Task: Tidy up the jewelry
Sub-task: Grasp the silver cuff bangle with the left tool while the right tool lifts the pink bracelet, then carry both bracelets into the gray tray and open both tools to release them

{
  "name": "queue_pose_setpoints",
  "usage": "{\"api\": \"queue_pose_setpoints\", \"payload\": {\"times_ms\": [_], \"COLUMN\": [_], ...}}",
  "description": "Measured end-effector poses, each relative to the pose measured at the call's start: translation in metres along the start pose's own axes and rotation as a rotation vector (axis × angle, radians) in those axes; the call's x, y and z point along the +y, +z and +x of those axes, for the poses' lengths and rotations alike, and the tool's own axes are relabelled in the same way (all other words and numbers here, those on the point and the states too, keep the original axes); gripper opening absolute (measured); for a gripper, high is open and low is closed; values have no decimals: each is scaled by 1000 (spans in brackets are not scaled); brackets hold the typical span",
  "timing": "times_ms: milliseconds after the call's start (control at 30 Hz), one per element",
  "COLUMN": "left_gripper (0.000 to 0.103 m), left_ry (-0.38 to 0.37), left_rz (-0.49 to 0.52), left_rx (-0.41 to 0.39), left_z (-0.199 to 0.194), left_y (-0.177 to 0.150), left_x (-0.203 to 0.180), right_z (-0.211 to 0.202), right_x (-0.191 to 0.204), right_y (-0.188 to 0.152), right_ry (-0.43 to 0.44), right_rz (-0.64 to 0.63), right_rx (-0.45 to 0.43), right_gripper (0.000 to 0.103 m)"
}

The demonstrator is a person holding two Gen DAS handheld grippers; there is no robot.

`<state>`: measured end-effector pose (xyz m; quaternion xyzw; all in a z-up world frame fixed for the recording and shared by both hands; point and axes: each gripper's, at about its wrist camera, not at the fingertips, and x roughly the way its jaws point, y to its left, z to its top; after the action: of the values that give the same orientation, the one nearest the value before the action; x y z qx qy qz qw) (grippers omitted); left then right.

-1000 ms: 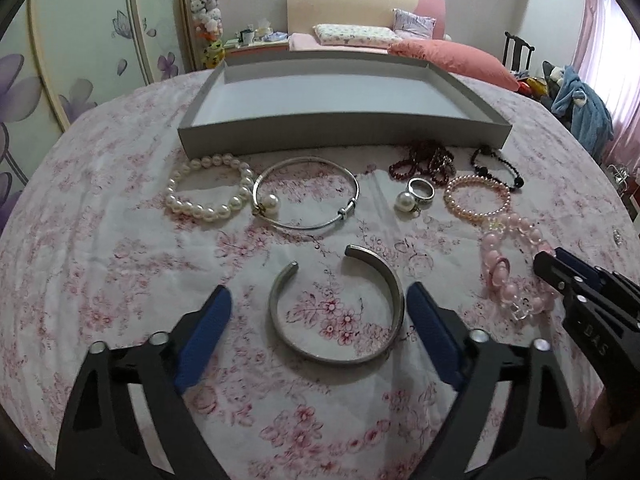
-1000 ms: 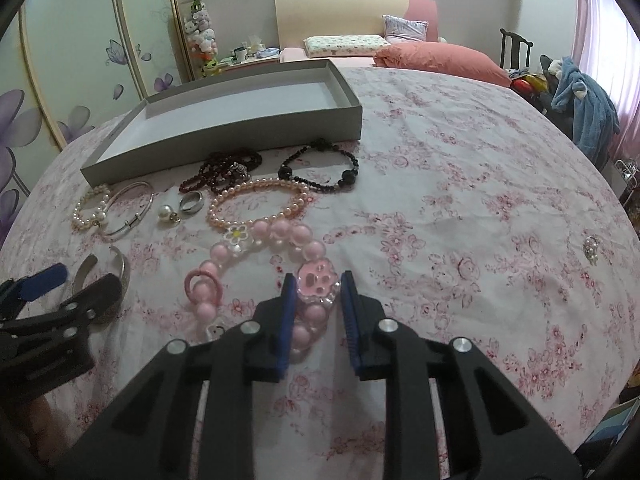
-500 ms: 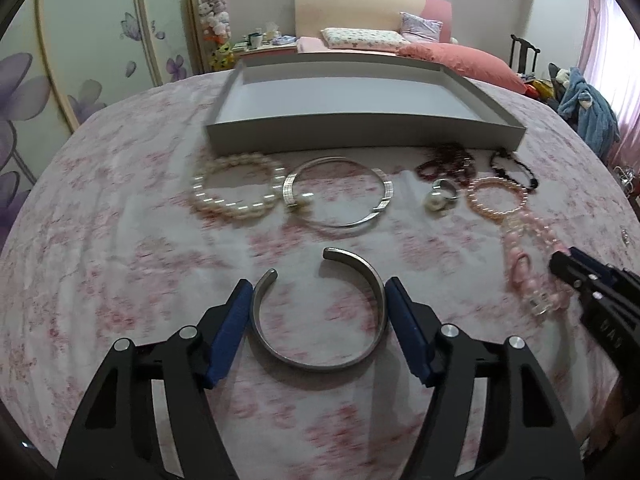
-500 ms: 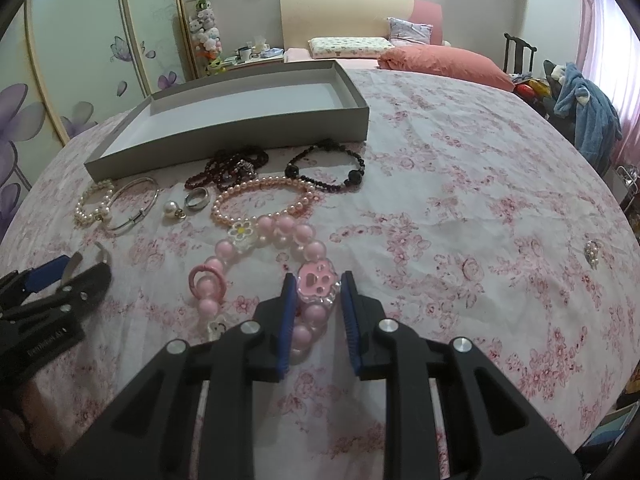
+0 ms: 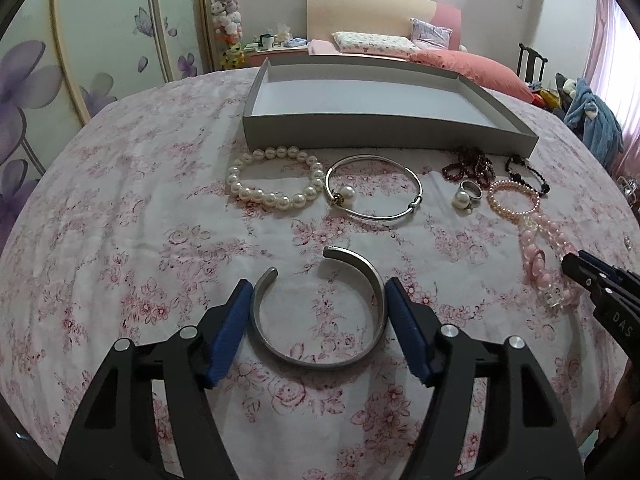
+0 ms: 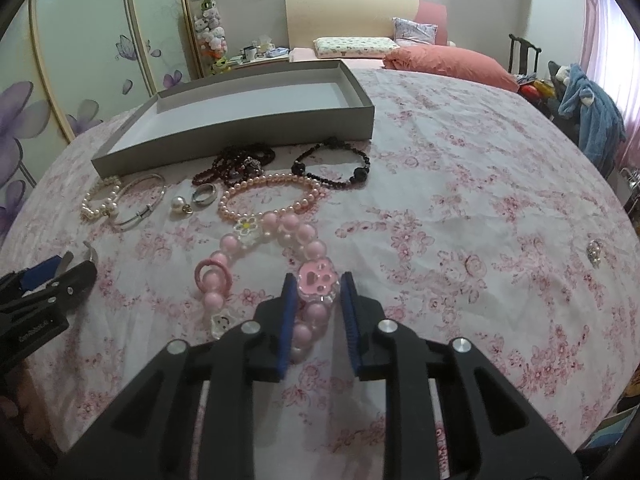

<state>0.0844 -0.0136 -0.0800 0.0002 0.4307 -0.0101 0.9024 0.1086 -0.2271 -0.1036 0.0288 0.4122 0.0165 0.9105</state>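
- Since the earlier frame, the left gripper [image 5: 318, 312] has come forward over the floral bedspread [image 5: 120, 220] and narrowed its jaws around the open silver cuff bangle [image 5: 320, 308], which then lay well ahead between wide-set jaws.
- Left jaws: blue pads stand just beside the cuff's two outer sides; whether they press on the metal cannot be told. The cuff lies flat on the bedspread, its gap facing away from the camera.
- Right gripper [image 6: 318, 308]: jaws narrowly parted, straddling the pink paw-print charm [image 6: 318, 280] of the chunky pink bead bracelet [image 6: 276, 240]; the pads sit just beside the charm and its beads, and firm contact cannot be confirmed. The bracelet lies on the bedspread.
- Grey shallow box [image 5: 384, 128]: beyond the jewelry, its interior bare.
- Row in front of the box, left to right in the left wrist view: white pearl bracelet [image 5: 276, 180]; thin silver bangle with a pearl [image 5: 374, 188], touching the pearl bracelet; dark red bead strand [image 5: 468, 166]; silver ring [image 5: 470, 190] with a pearl earring [image 5: 460, 200] just beside it; black bead bracelet [image 5: 526, 172]; small pink pearl bracelet [image 5: 514, 200].
- Small pearl ornament [image 6: 595, 252] lies well apart, far right in the right wrist view.
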Motion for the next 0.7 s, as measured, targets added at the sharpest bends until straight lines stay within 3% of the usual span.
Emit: {"api": "queue_pose_setpoints", "payload": {"times_ms": [233,433,700], "left_gripper": [68,68,68], "left_ry": [2,10,42], "left_rz": [-40,-60,-25], "left_rx": [-37,-152,-315], "left_z": [-15,-44,-76], "left_y": [-1,10,32], "left_x": [19,26,14], "right_z": [-27,-50,-67], "right_x": [6,19,30], "right_y": [9,20,39], "right_ry": [91,164,185], "right_rz": [2,-11,-27], "right_rx": [-101,-183,-249], "right_gripper": [22,22,22]}}
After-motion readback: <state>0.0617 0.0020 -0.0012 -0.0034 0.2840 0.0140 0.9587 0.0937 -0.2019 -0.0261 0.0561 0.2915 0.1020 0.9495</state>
